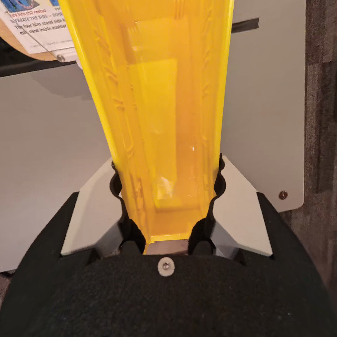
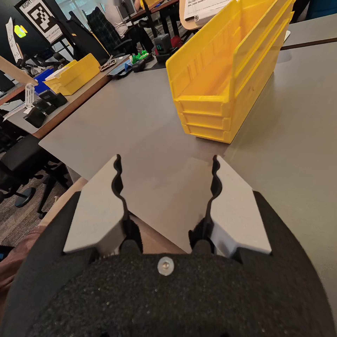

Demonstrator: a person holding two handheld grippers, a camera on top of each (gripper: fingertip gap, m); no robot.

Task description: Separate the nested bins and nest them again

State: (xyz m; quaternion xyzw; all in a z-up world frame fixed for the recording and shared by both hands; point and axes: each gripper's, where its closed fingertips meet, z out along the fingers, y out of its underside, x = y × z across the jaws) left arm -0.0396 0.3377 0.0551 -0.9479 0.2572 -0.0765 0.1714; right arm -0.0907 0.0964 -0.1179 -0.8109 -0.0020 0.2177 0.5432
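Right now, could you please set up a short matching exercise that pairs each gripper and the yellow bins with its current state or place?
Things:
1. left gripper
2. right gripper
3. nested stack of yellow bins
4. single yellow bin

States or places:
A. standing on the grey table
B. open, with nothing between its fingers
C. clamped between two fingers, above the table
D. shut on a bin

Pairs: 1-D, 2-B, 3-A, 4-C
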